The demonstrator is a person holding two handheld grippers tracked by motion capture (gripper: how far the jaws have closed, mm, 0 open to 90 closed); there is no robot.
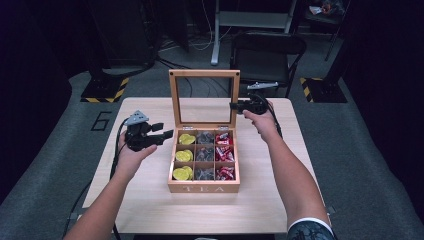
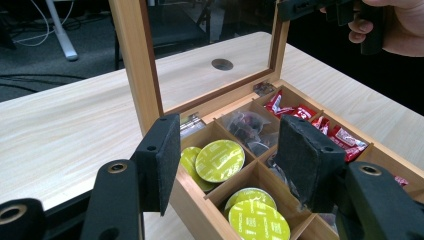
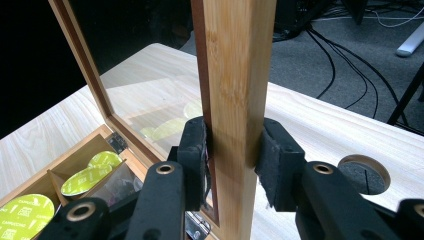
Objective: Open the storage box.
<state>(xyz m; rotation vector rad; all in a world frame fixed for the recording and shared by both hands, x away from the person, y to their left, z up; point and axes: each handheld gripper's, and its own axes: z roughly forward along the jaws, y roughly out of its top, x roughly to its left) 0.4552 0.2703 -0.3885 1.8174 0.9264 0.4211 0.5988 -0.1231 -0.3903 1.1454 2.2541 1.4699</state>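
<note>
My right claw (image 3: 231,150) is clamped on the right upright of the glass-paned wooden lid (image 1: 204,74) of the bamboo tea box (image 1: 203,188), which sits mid-bench on the pale wooden bench (image 1: 150,200). The lid stands upright on its hinges. My left claw (image 2: 227,160) hangs open with nothing between its pads, just beside the box's left wall.

I judge the lid to be light and stiff, but the glass pane is fragile, so the wooden frame is the right place to hold, as I do now. The smooth wood could slip in the pads if I swing it fast. The box itself looks light enough to slide when the lid is pulled, so the left claw could steady the side wall.

Inside are 9 compartments in 3 columns: yellow-green round foil-topped capsules (image 2: 220,160) on the left, dark clear-wrapped sachets (image 2: 247,125) in the middle, red foil packets (image 2: 295,111) on the right. Some stand near the rim and might catch a closing lid. A round cable hole (image 3: 364,176) lies in the bench behind the box, and a black folding chair (image 1: 267,47) stands beyond, well apart.
</note>
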